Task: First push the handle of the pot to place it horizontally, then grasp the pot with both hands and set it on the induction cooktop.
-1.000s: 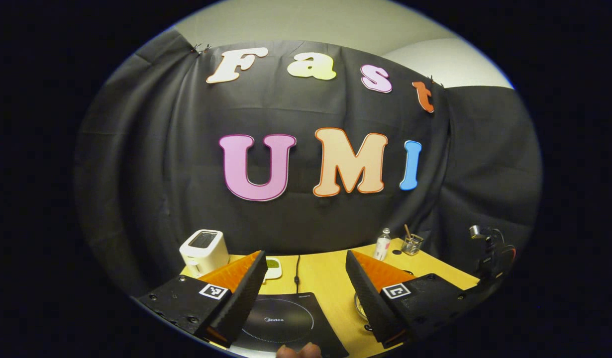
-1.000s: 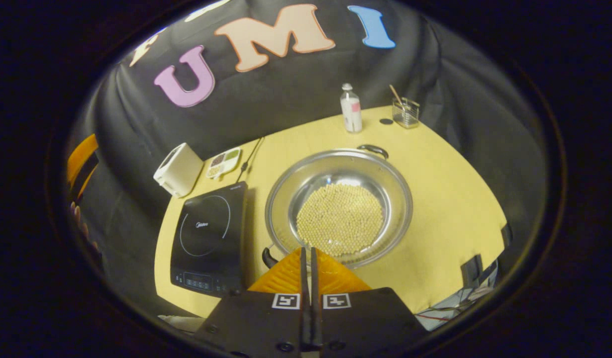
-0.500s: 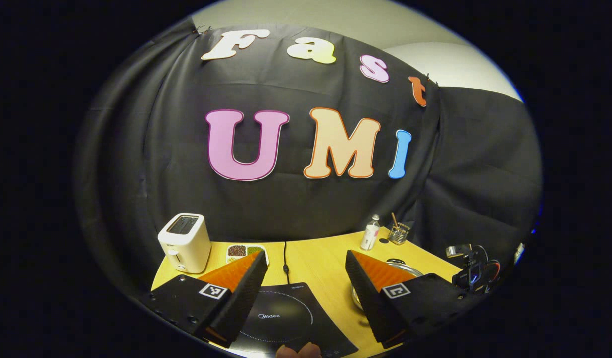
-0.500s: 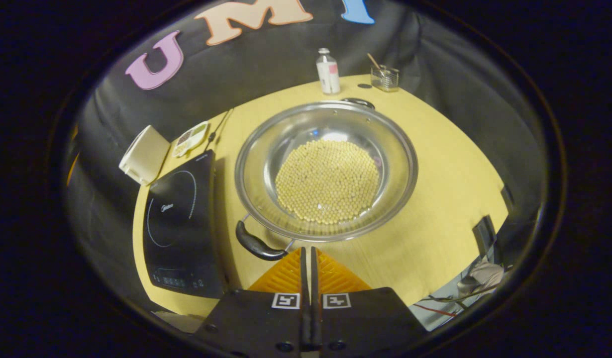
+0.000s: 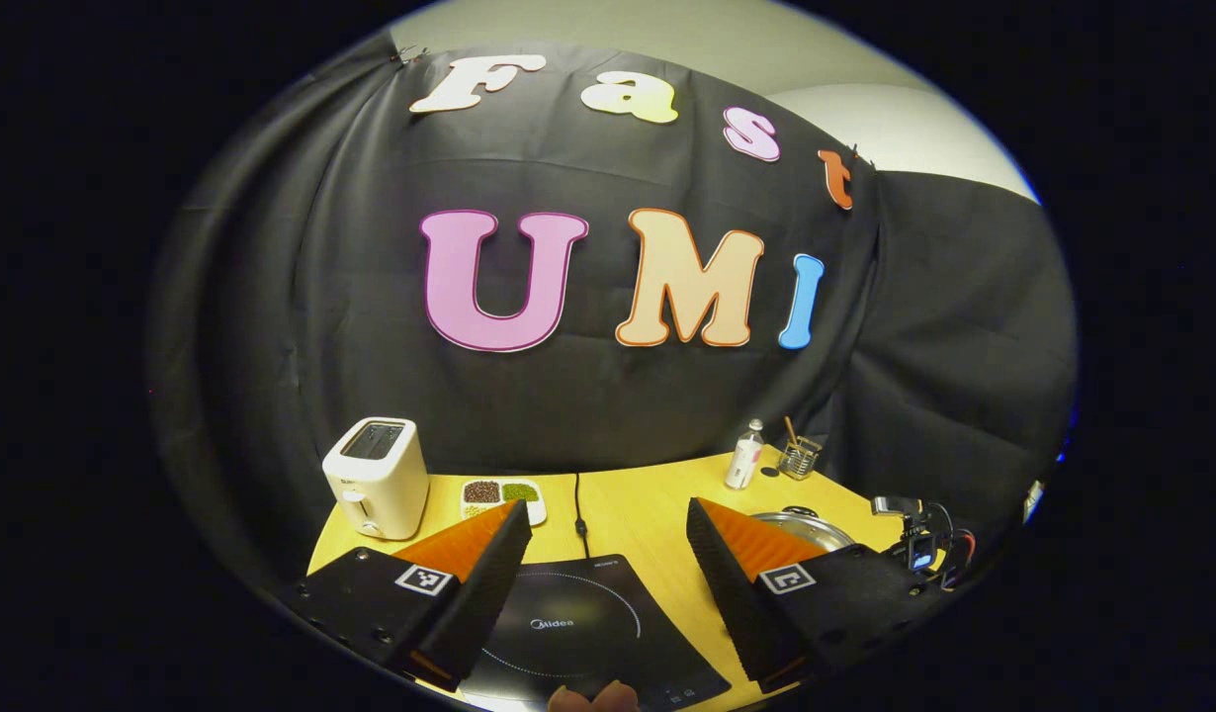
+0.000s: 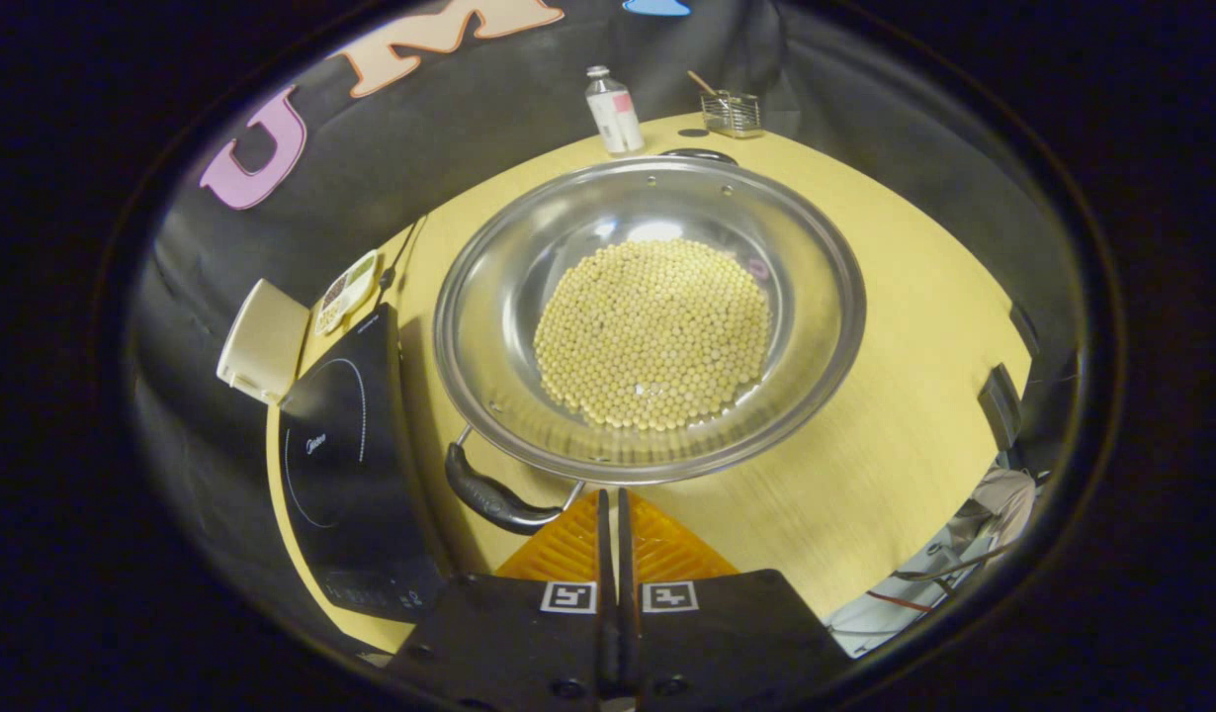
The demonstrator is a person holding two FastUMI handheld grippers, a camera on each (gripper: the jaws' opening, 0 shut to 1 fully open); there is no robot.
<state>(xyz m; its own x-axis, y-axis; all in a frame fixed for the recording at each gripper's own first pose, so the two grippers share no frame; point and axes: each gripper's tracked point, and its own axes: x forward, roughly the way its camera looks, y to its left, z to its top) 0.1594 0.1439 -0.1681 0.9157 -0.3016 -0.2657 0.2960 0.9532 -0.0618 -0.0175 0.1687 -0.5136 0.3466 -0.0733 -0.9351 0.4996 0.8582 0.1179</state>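
The right tongs [image 6: 613, 509] are closed, the two fingers pressed flat against each other with nothing between them. They hang just above the tabletop [image 6: 895, 396], and their tips are very near the front rim of the pot [image 6: 529, 287]. The pot is a wide, shallow metal one, and its bottom is covered with small pale round beans [image 6: 652, 331]. It stands in the middle of the yellow tabletop, to the right of the induction cooktop [image 6: 341, 465] and not on it. One dark handle [image 6: 494, 499] of the pot points toward the tongs and a little to the left, just beside the fingers; whether they touch it I cannot tell. The other handle [image 6: 702, 154] is on the far side of the rim, close to a small bottle [image 6: 613, 99] and a glass holder [image 6: 732, 109] with a stick in it.

The left tongs [image 5: 608, 554] are wide open and hold nothing. They hover above the black induction cooktop [image 5: 578, 633], which lies flat between the two fingers in the left gripper view. Behind it a white toaster [image 5: 376, 480] stands at the left, and next to it there is a small white dish [image 5: 504, 494] with dark and green grains. A black cord [image 5: 578, 504] runs from the cooktop toward the wall. At the right in this view, a part of the pot's rim [image 5: 811, 524] is visible behind the right finger.
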